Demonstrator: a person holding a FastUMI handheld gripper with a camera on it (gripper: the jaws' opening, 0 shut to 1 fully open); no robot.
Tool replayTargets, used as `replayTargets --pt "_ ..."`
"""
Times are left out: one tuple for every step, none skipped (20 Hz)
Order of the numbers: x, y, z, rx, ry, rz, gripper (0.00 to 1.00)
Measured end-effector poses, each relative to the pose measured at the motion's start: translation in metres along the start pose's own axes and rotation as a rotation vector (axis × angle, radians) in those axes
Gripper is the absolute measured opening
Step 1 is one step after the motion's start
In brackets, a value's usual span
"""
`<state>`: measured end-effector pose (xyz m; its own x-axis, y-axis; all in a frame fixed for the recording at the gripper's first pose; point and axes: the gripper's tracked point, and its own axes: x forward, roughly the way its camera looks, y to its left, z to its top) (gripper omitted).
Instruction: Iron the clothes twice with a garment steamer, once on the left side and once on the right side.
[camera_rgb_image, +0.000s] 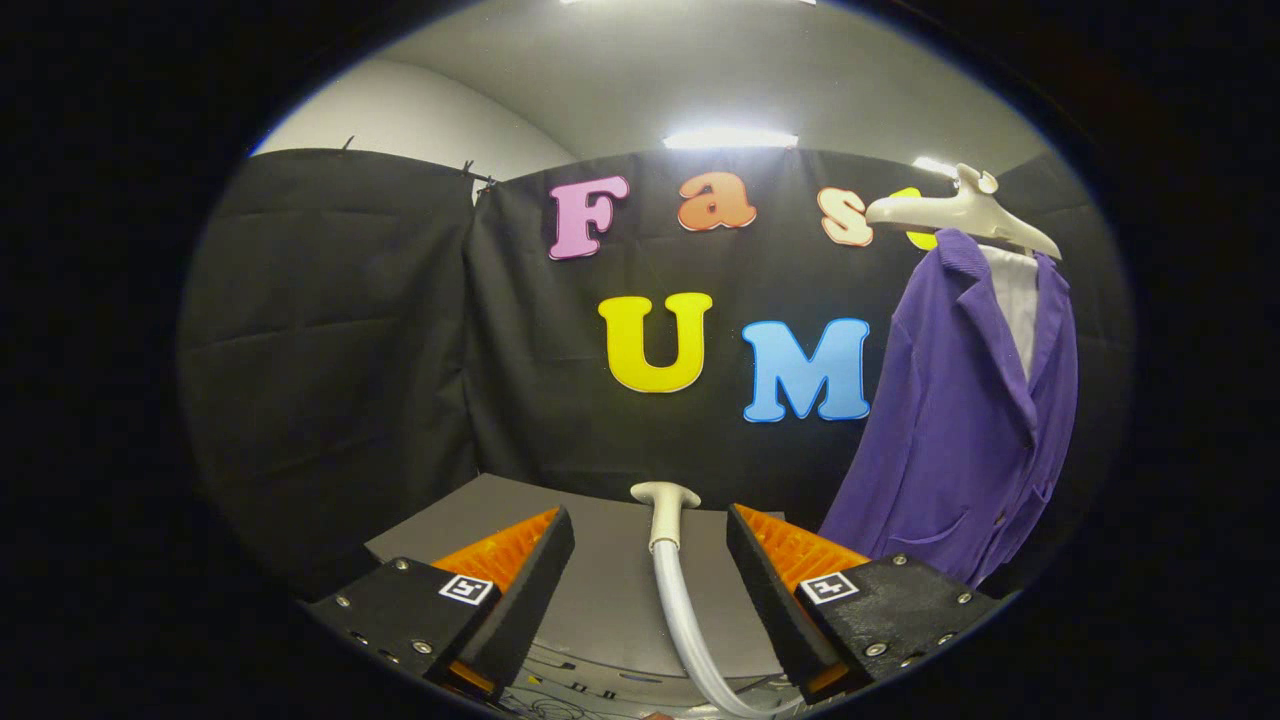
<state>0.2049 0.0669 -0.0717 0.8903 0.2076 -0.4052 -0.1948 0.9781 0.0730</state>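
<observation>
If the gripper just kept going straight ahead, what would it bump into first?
Probably the steamer head on its white hose, lying on the grey table between the open gripper fingers. Beyond it is the black cloth wall. The purple coat hangs off to the side.

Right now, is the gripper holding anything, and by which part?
Nothing. The gripper is open; the steamer head and its hose lie between the fingers, untouched.

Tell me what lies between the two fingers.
In the gripper view, the steamer head and its hose lie between the open claw's fingers, untouched.
</observation>
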Motion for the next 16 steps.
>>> replayTargets --pt "0.018 -0.005 -0.001 0.011 0.025 -0.03 0.95" --pt "0.035 -0.008 -0.003 0.021 0.046 -0.054 0.95" --pt "0.052 -0.01 -0.005 0.04 0.069 -0.07 0.95" --pt "0.07 -0.009 -0.009 0.073 0.089 -0.075 0.95" --pt "0.087 -0.01 -0.012 0.107 0.116 -0.08 0.95" --pt "0.102 -0.008 -0.018 0.132 0.15 -0.078 0.95" --pt "0.118 -0.009 -0.023 0.147 0.185 -0.085 0.95" --pt "0.131 -0.012 -0.028 0.162 0.215 -0.097 0.95" --pt "0.142 -0.015 -0.034 0.184 0.245 -0.114 0.95" --pt "0.152 -0.015 -0.04 0.212 0.281 -0.123 0.95" --pt "0.161 -0.017 -0.044 0.24 0.313 -0.136 0.95" --pt "0.17 -0.018 -0.052 0.269 0.347 -0.143 0.95" --pt "0.179 -0.018 -0.059 0.296 0.388 -0.15 0.95" --pt "0.188 -0.017 -0.066 0.325 0.427 -0.155 0.96" --pt "0.194 -0.017 -0.071 0.353 0.455 -0.152 0.96" --pt "0.199 -0.016 -0.079 0.387 0.48 -0.153 0.95"
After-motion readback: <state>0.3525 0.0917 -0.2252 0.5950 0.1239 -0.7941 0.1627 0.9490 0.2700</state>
